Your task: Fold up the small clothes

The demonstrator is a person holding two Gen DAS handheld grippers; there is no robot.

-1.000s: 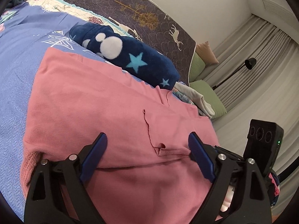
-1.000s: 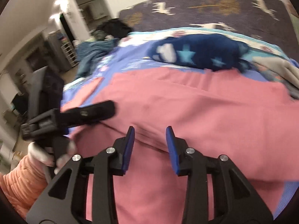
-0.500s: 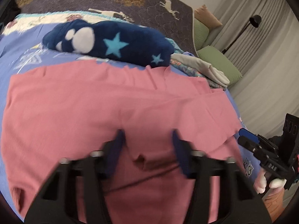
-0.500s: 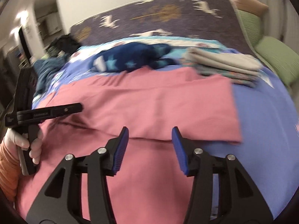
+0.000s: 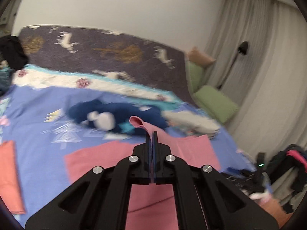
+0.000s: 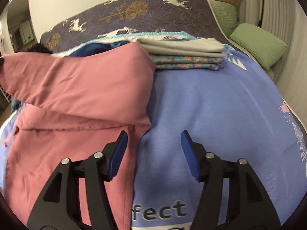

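Note:
A pink garment [image 5: 184, 149] lies on the blue bedspread [image 5: 38, 103]. My left gripper [image 5: 152, 134] is shut on a fold of the pink garment and holds it above the bed; a curl of the cloth sticks out past the tips. In the right wrist view the pink garment [image 6: 80, 88] is pulled up into a raised fold at the left. My right gripper [image 6: 153, 140] hovers over the garment's right edge and the blue bedspread [image 6: 220, 103]. Its jaws are opening, and the edge of the garment lies below the left pad, untouched.
A navy fleece with white spots and stars [image 5: 119, 115] lies beyond the garment. Folded clothes [image 6: 184, 55] are stacked at the far right of the bed. A salmon cloth [image 5: 7, 172] lies at the left. Green cushions [image 6: 257, 44] and curtains stand to the right.
My left gripper shut on the pink garment and lifted a fold off the bed. My right gripper moved right to the garment's edge and its jaws widened.

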